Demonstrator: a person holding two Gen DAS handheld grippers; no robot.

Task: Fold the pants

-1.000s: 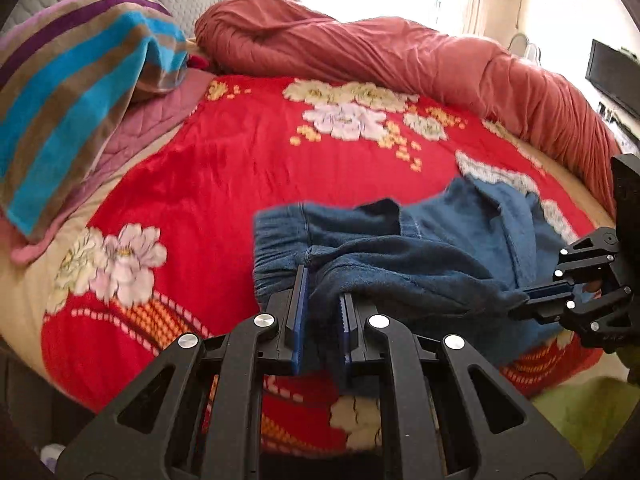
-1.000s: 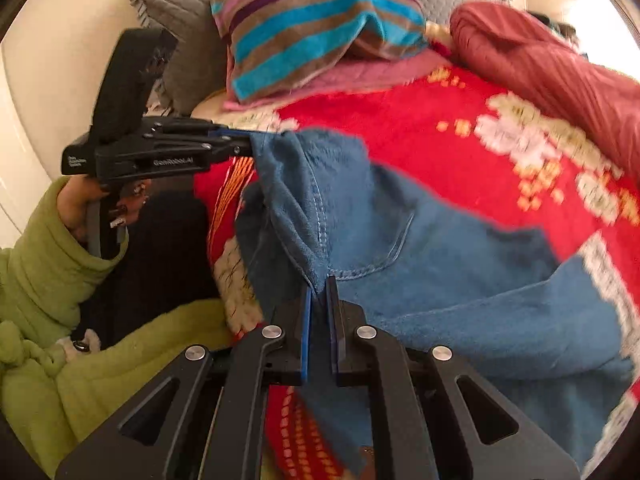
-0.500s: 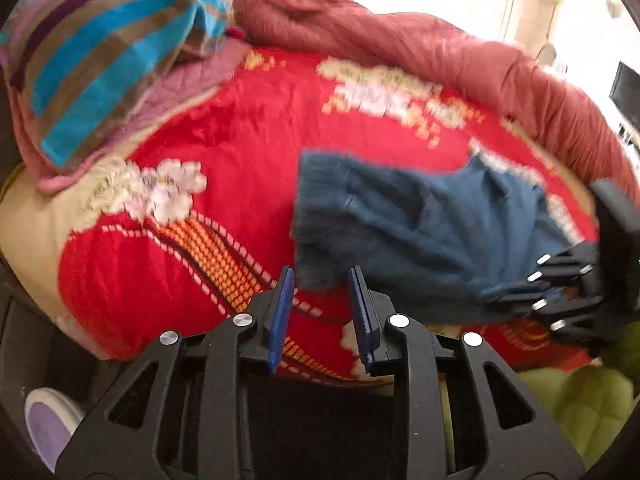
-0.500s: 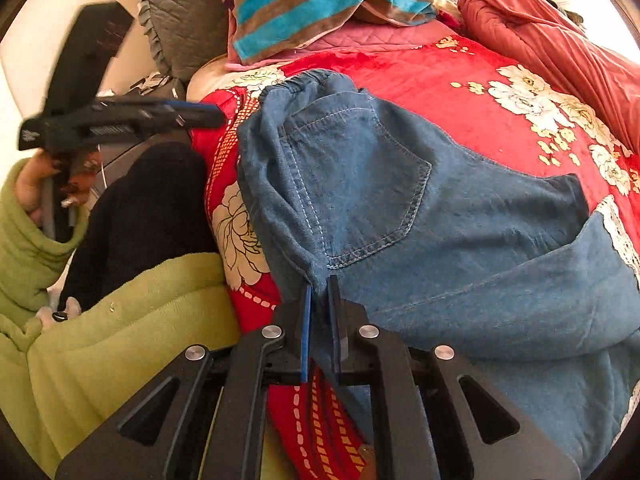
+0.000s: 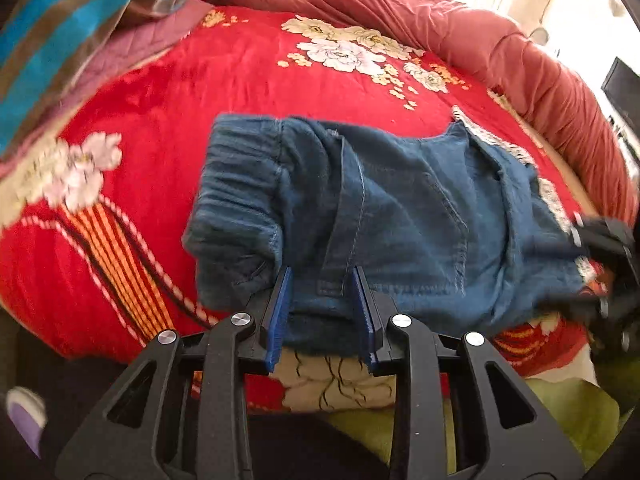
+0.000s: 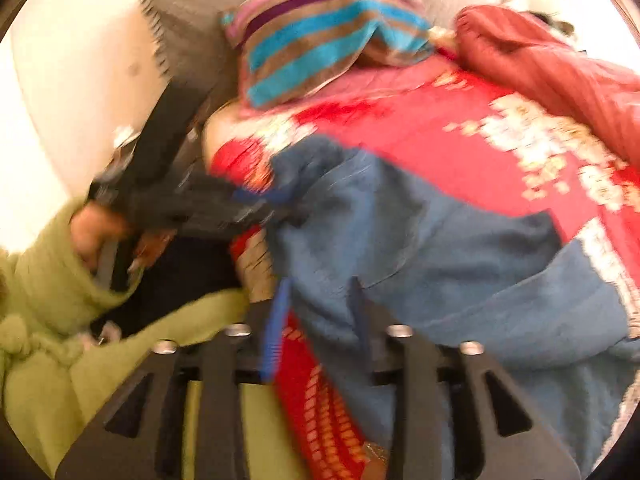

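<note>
Blue denim pants (image 5: 392, 216) lie on the red floral bedspread (image 5: 240, 80), elastic waistband to the left, near the bed's front edge. My left gripper (image 5: 322, 276) is open, its blue pads either side of the pants' near edge. My right gripper (image 6: 318, 292) is open too, its pads straddling the pants (image 6: 420, 248) in a blurred view. The right gripper also shows at the right edge of the left wrist view (image 5: 612, 248). The left gripper shows in the right wrist view (image 6: 256, 200) at the waistband corner.
A striped pillow (image 6: 320, 44) and grey cushion (image 6: 192, 12) lie at the head of the bed. A rolled dark red quilt (image 5: 440, 28) runs along the far side. The person's green sleeves (image 6: 48, 300) are below the bed edge.
Both grippers let go of the pants and opened. The pants dropped flat on the bed. The left gripper came back to the pants' near edge; the right view is blurred by motion.
</note>
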